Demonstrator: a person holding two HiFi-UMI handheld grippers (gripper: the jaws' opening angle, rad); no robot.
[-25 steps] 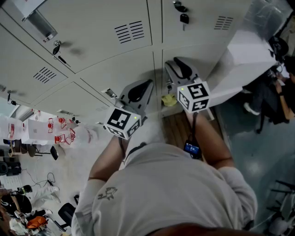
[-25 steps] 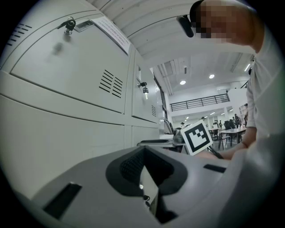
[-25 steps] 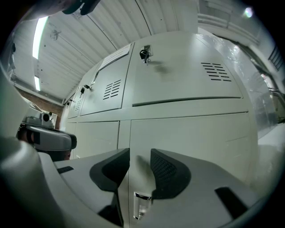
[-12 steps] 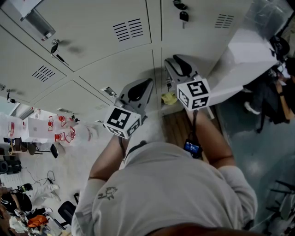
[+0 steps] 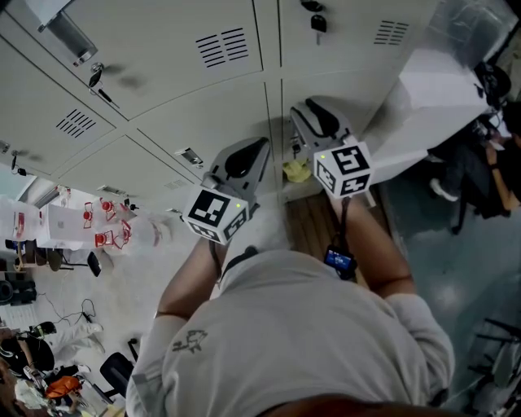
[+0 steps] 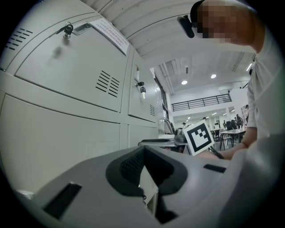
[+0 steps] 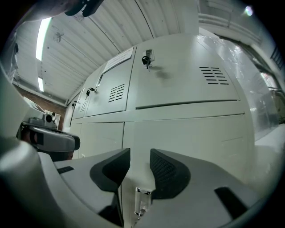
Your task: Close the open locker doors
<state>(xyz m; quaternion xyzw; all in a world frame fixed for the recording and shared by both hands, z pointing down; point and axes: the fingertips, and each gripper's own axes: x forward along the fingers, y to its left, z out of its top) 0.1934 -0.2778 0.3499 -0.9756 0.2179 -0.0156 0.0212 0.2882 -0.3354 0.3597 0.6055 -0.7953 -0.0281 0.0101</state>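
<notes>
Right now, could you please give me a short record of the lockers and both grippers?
Lockers: grey, the doors in front shut
Keys: hanging in the upper locks
Left gripper: jaws meet at the tips, holding nothing
Right gripper: jaws apart, a metal catch on the door seam seen between them, not gripped
White panel: sticks out at right, possibly an open door

A big indoor work hall: grey steel lockers (image 5: 163, 73) along one wall, tables (image 6: 234, 132) and ceiling lights (image 6: 184, 82) beyond.
</notes>
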